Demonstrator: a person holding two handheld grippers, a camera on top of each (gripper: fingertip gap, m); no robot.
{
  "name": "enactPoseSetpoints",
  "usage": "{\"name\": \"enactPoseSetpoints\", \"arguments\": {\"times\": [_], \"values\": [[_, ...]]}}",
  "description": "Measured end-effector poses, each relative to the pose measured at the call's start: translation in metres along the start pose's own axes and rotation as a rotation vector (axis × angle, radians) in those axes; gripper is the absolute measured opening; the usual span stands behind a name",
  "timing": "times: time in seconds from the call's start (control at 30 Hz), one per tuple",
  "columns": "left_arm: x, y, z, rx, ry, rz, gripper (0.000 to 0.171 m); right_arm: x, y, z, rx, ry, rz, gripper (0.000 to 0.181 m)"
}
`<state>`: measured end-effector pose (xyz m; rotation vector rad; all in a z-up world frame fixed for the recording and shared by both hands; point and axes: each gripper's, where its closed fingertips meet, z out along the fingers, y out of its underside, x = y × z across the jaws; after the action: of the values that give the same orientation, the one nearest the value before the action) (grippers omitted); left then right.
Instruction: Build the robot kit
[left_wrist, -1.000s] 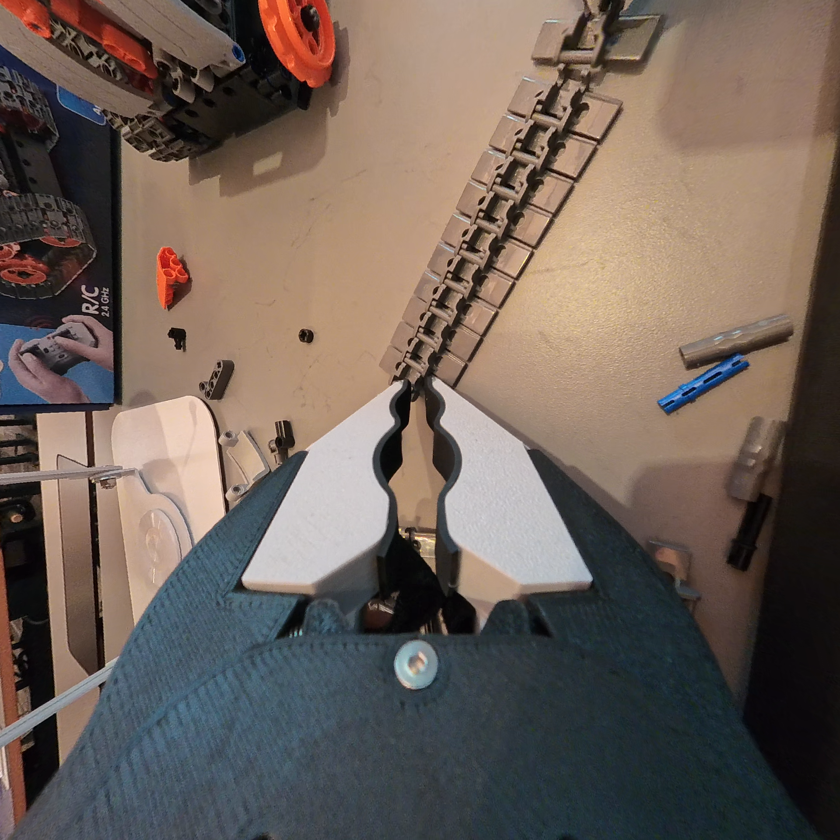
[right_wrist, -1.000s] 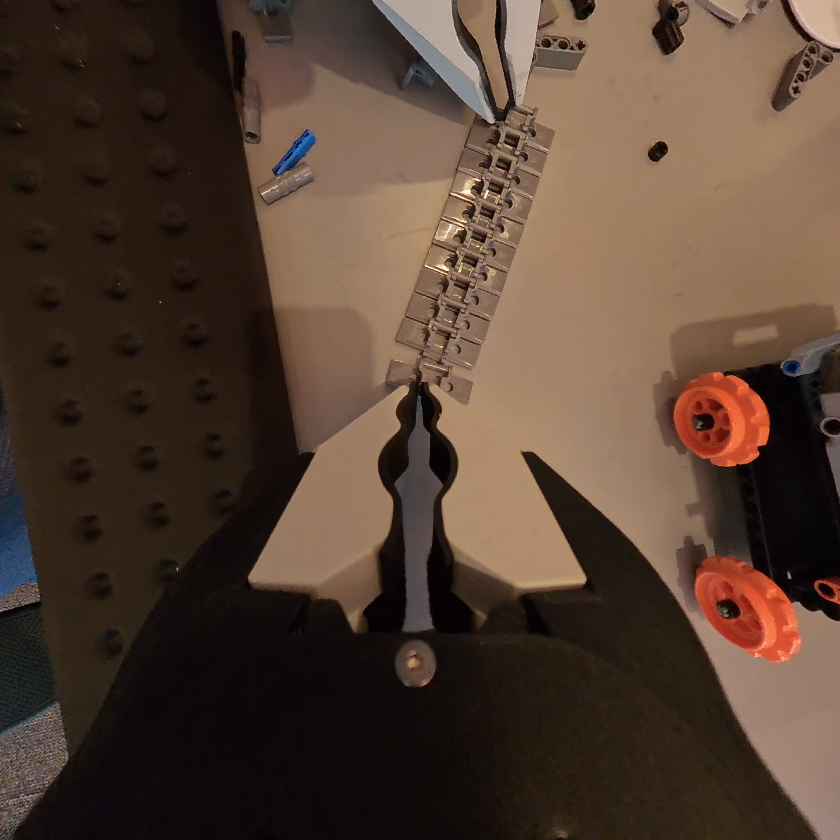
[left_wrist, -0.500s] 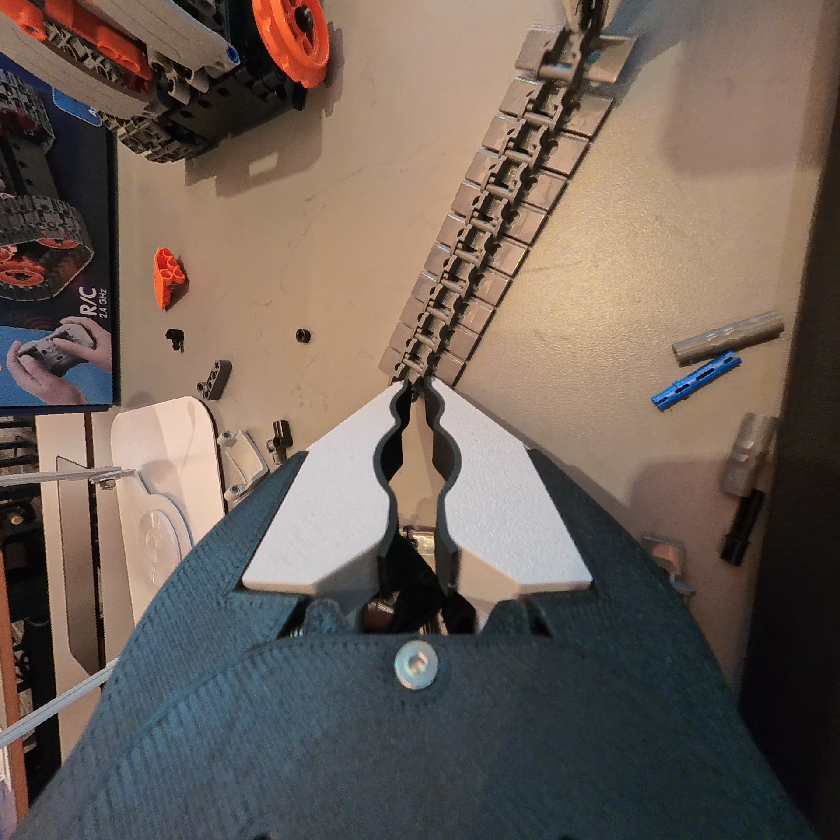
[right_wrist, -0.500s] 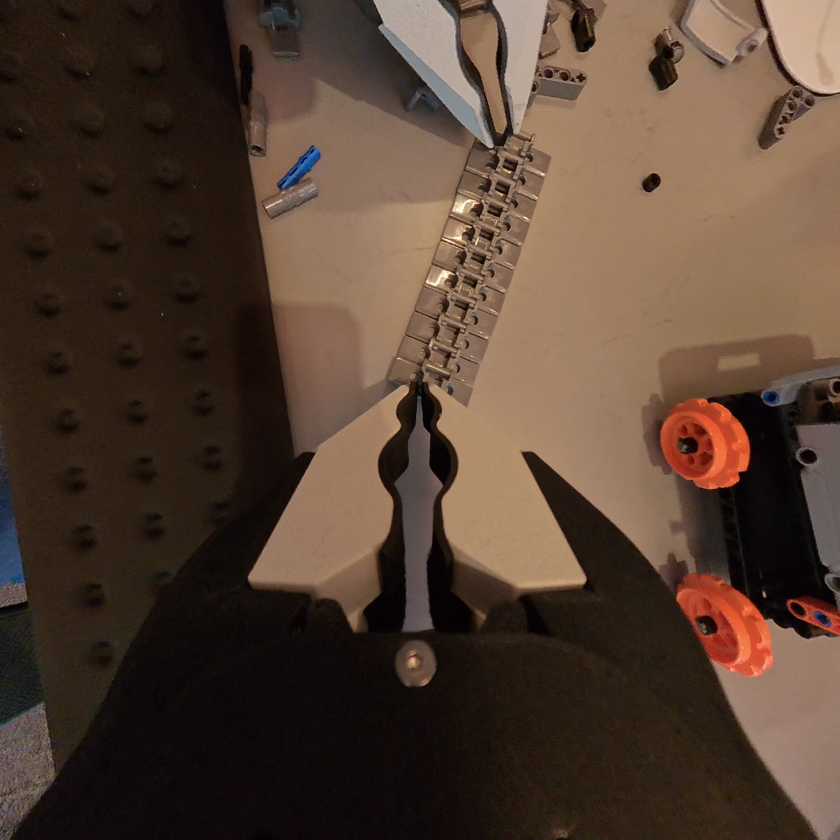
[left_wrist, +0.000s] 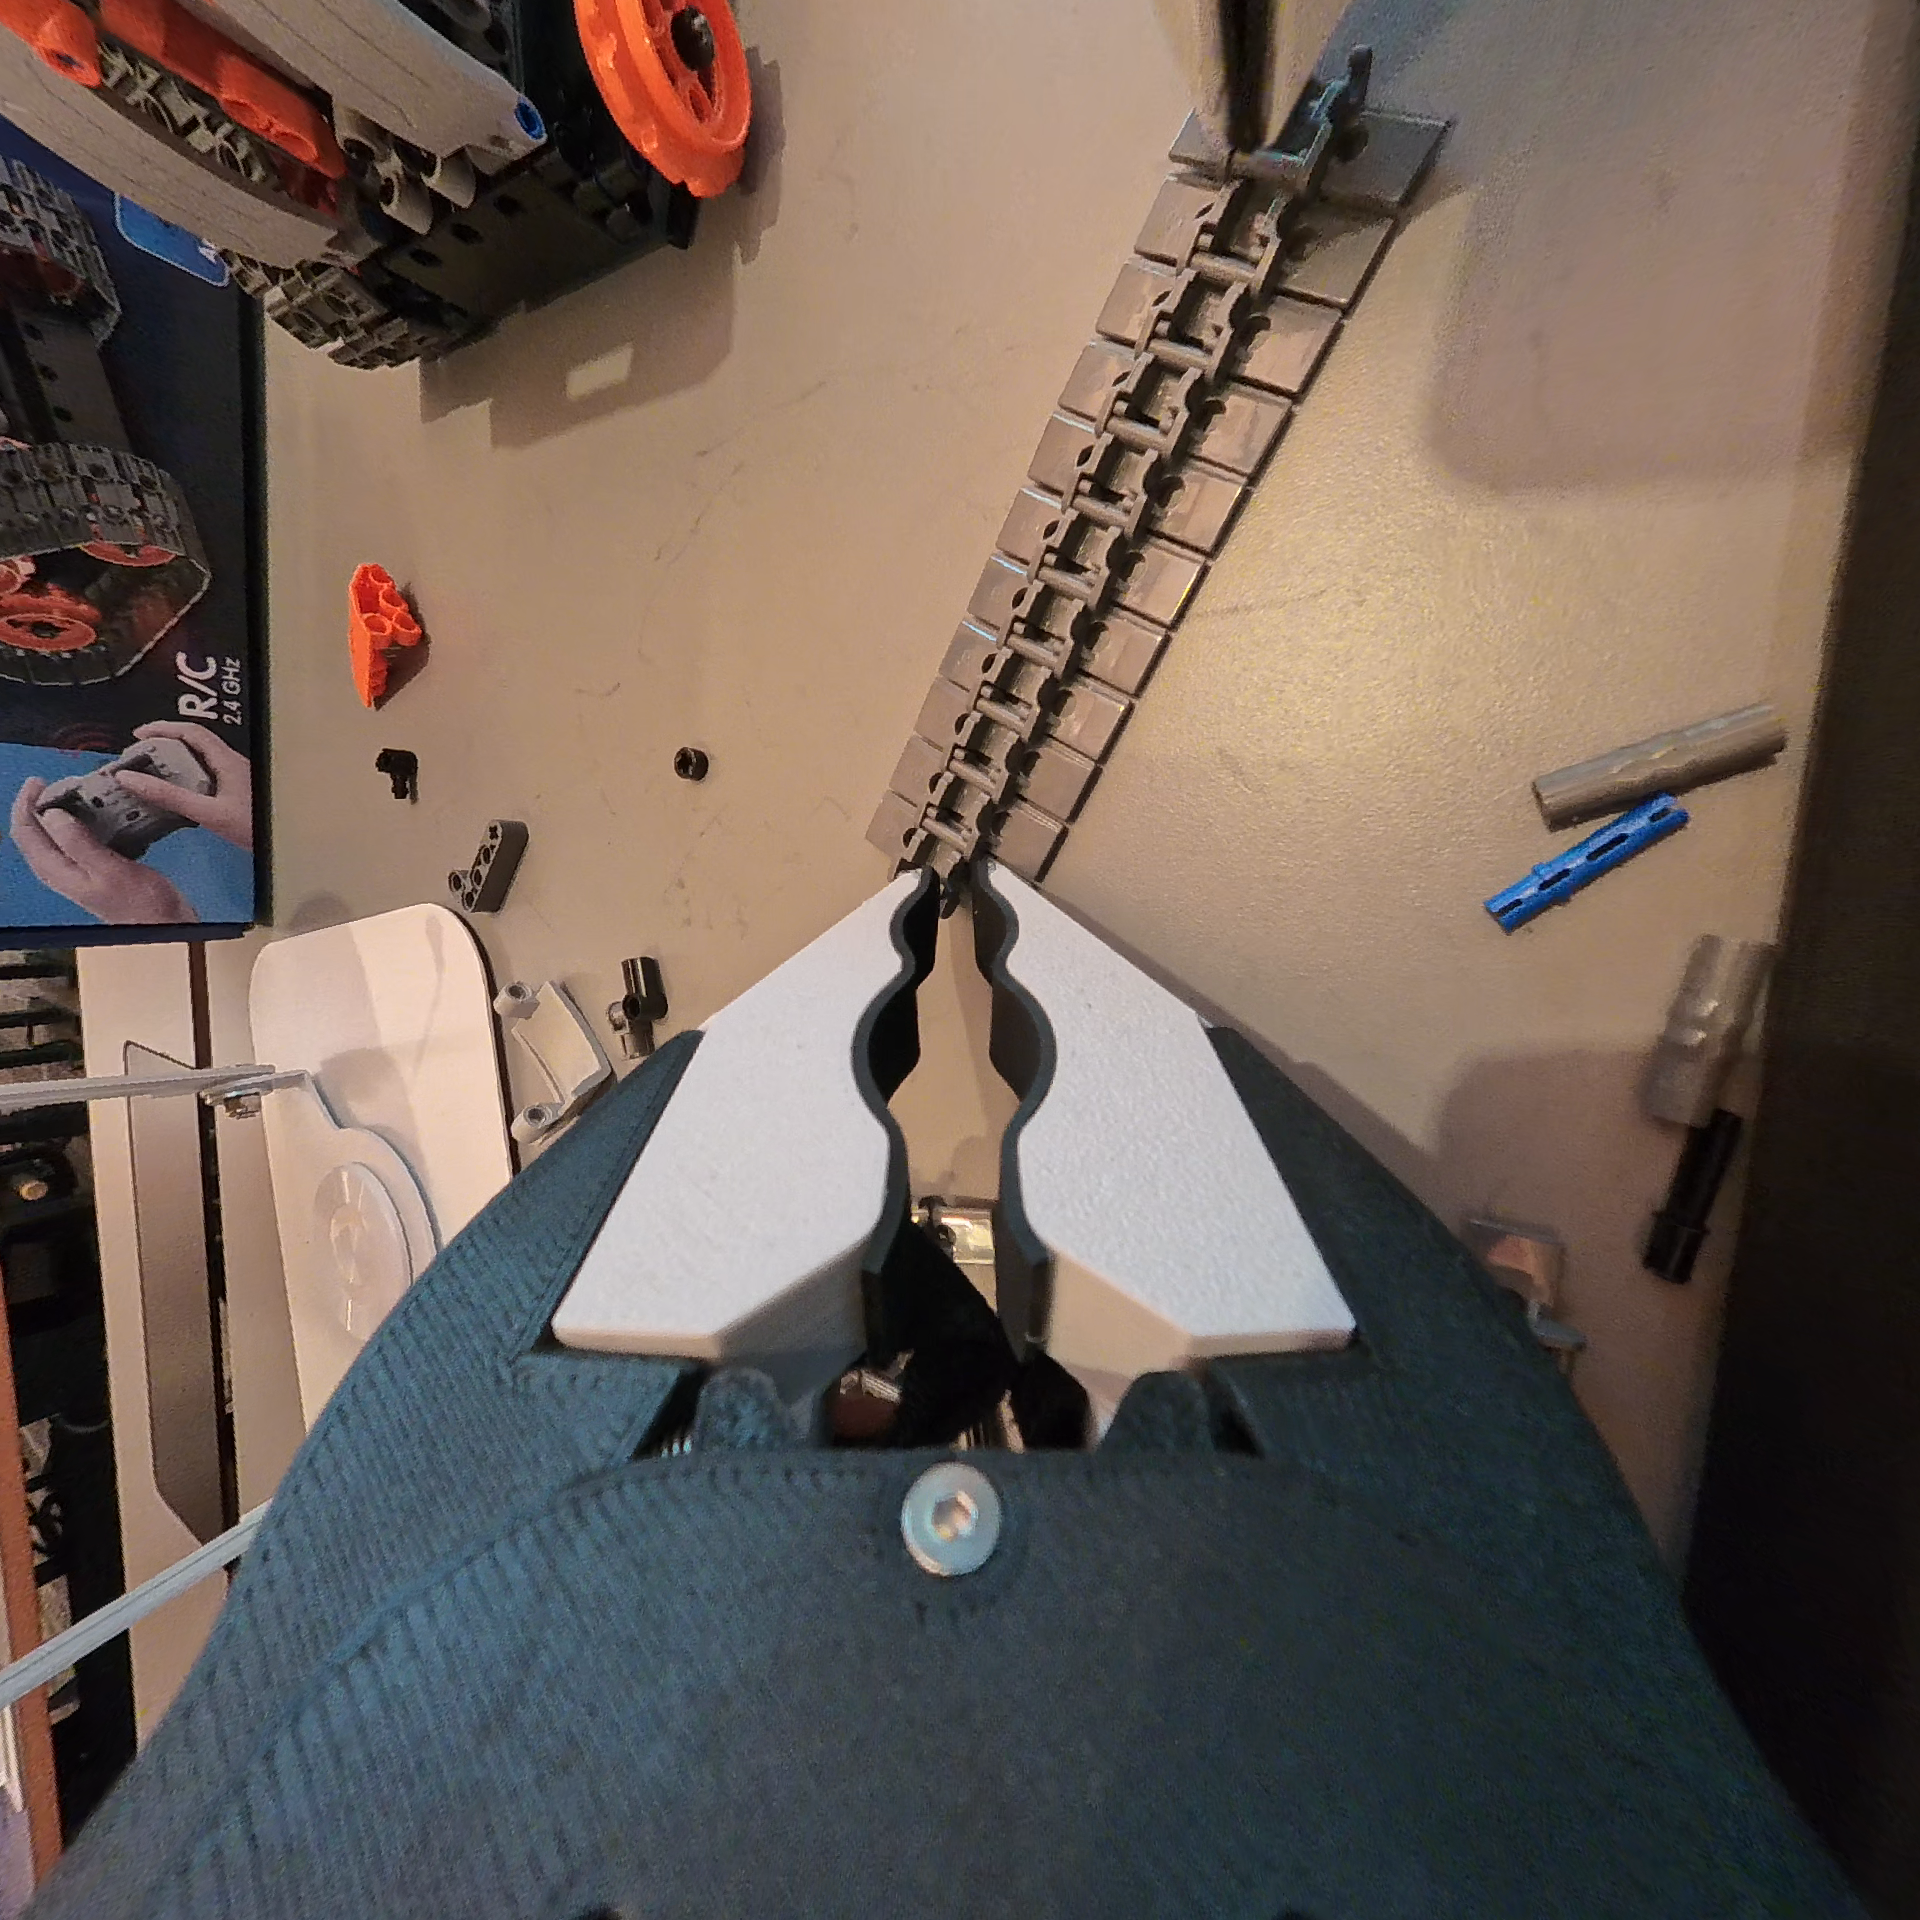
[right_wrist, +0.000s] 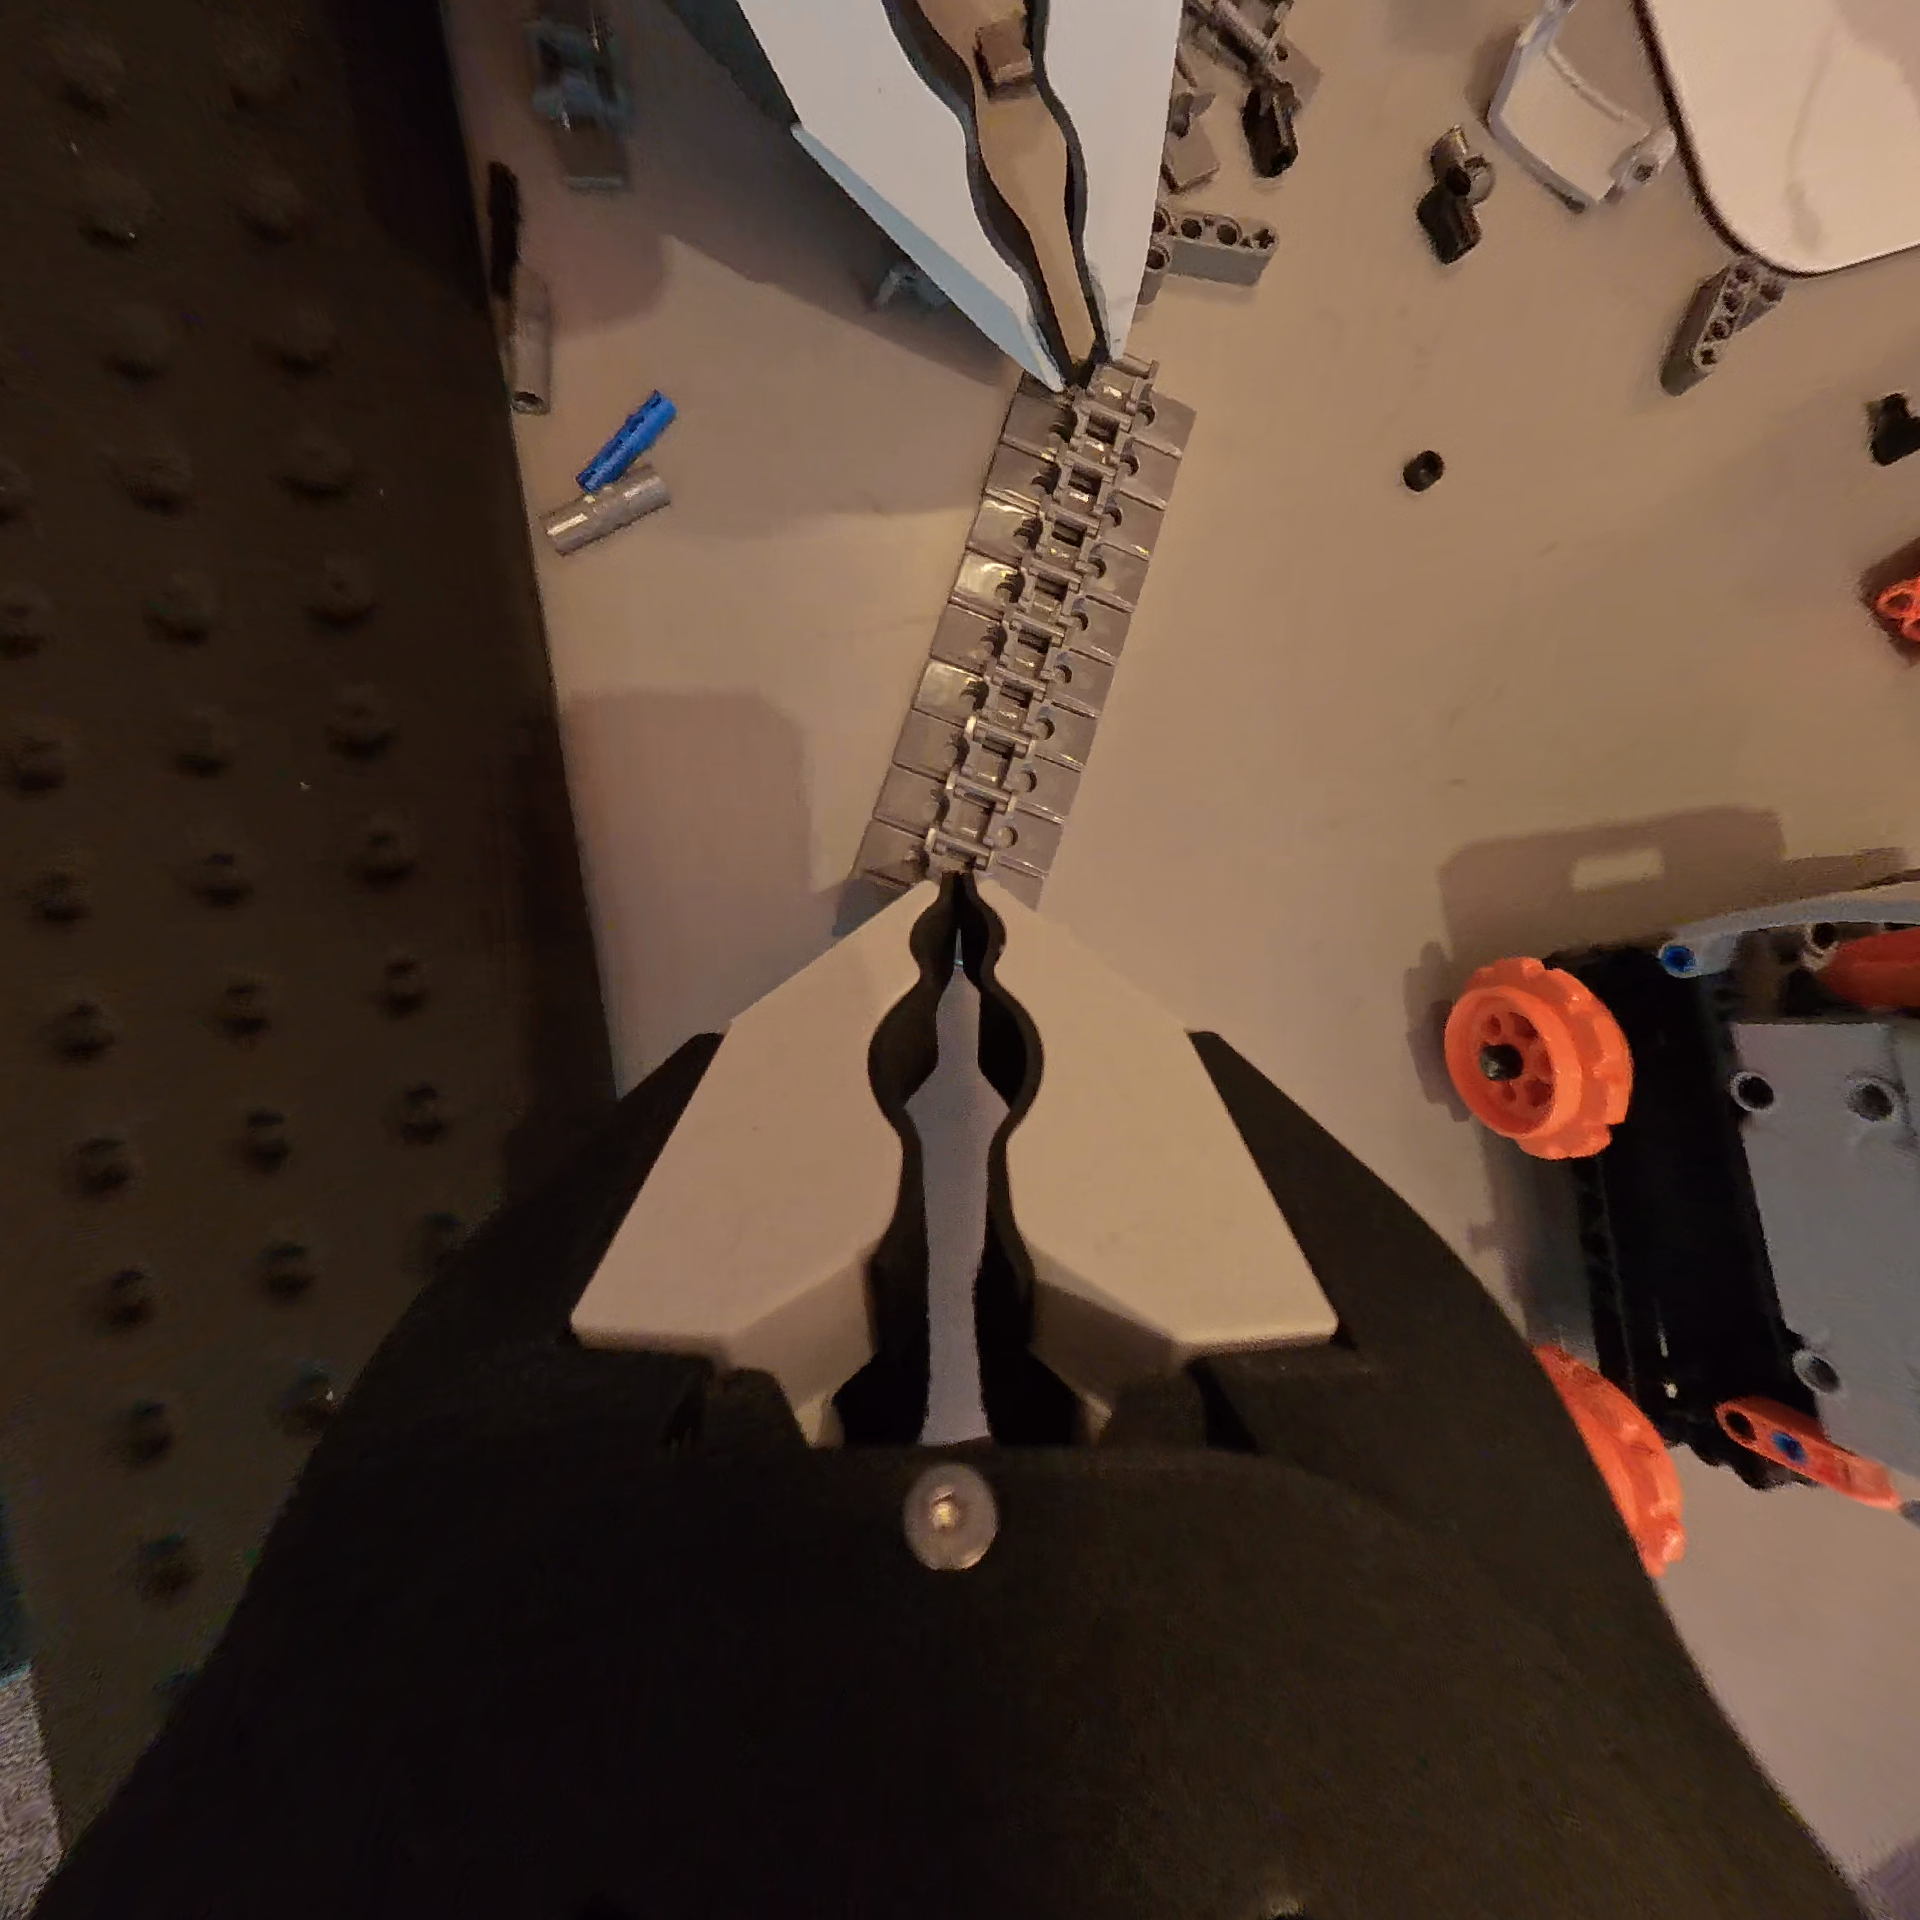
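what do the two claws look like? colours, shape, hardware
Left claw: ribbed dark teal shell, two pale grey wedge fingers with wavy dark-lined inner edges, and a silver screw at the centre. Right claw: same build, with a black shell, beige-looking fingers and the same centre screw. No cables or sleeves visible.
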<state>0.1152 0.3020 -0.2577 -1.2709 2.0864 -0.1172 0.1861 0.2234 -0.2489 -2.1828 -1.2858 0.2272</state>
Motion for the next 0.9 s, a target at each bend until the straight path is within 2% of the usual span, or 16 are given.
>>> {"name": "enactPoseSetpoints", "arguments": {"times": [0.3, 0.77, 0.9], "values": [[0.0000, 0.0014, -0.0003, 0.002, 0.006, -0.009, 0.005, -0.0012, 0.0031, 0.0054, -0.077, -0.038, 0.006, 0.000], [0.0003, 0.0012, 0.0001, 0.021, 0.007, -0.027, 0.005, -0.0035, 0.0074, 0.0079, -0.409, -0.204, -0.044, 0.000], [0.0003, 0.0019, -0.0008, 0.042, 0.012, -0.041, 0.005, -0.0029, 0.0067, 0.0079, -0.405, -0.224, -0.030, 0.000]]}}
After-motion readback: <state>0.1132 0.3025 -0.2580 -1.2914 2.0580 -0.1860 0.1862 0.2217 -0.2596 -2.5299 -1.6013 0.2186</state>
